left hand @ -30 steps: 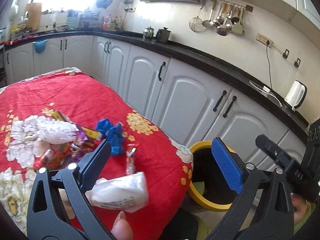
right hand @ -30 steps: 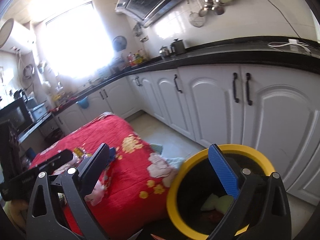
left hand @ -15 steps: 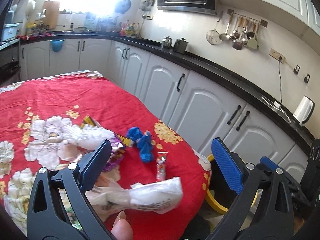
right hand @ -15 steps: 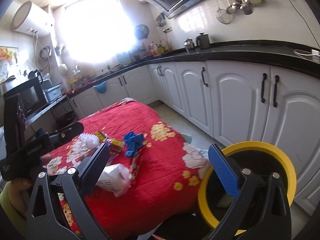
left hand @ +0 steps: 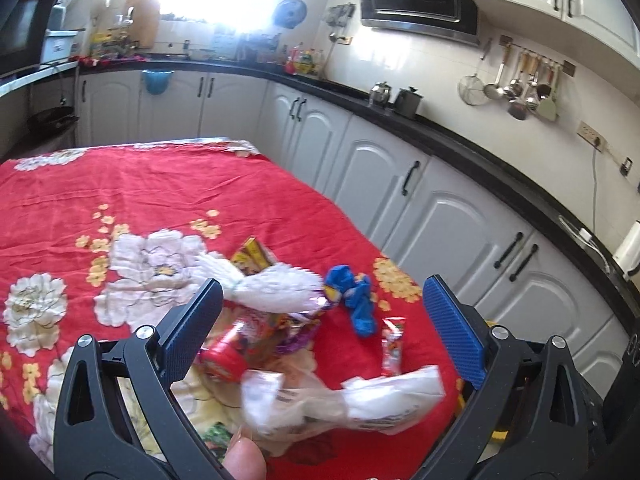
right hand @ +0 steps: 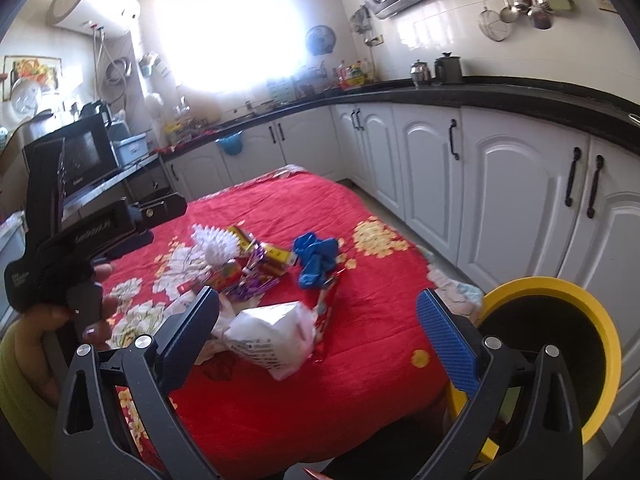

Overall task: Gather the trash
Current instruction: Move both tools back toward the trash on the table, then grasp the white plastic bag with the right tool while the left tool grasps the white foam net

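Left wrist view: left hand-held gripper gaped wide, empty, above the trash.
Trash: wrappers, white plastic bag heaped on the tabletop.
Right hand-held gripper: wide, empty.
Bin: beside the tabletop edge, likely for short drops.

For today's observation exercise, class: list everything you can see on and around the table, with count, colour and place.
Tablecloth: one, red with flowers, over the table.
Plastic bag: one, white, near table edge.
Foam net: one, white, on the pile.
Crumpled glove: one, blue, right of the pile.
Snack wrappers: several, mixed colours, table middle.
Small sachet: one, red and white, beside the glove.
Bin: one, yellow rim, on the floor off the table corner.
Cabinets: many, white, along the walls.
Left gripper: open, above the pile.
Right gripper: open, above the bag.
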### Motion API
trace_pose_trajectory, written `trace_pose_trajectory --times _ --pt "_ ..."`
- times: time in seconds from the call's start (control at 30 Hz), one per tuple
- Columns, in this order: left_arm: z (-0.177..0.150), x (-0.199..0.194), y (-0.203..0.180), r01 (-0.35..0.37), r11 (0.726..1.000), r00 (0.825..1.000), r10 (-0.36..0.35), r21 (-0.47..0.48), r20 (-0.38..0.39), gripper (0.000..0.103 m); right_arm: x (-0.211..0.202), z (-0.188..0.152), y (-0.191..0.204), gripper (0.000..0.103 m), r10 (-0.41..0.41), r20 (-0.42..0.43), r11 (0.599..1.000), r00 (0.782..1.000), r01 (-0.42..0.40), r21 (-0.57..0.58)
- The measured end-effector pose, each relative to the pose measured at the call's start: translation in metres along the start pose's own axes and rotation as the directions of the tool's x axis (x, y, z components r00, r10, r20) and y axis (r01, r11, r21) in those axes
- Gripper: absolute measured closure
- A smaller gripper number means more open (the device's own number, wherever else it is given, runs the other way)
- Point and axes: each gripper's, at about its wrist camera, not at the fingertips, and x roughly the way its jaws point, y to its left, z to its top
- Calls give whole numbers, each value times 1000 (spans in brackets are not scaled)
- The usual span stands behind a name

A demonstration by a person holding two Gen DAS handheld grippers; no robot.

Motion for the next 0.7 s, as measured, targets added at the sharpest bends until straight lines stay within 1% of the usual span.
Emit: trace_pose_trajectory --times 0.2,0.37,0.53,0.7 --pt "0 13 18 -49 999 998 49 4 -34 11 23 -8 17 7 21 -46 999 999 -23 -44" --pt "-2 28 26 -65 998 994 67 25 -83 11 42 -14 25 7 29 -88 997 996 -35 -63" --pt "0 44 25 -82 993 987 93 89 -133 11 58 -19 27 7 34 -118 996 992 -43 -74" --pt "2 57 20 -66 987 984 88 145 -157 11 72 -19 23 7 43 -143 997 989 -52 -63"
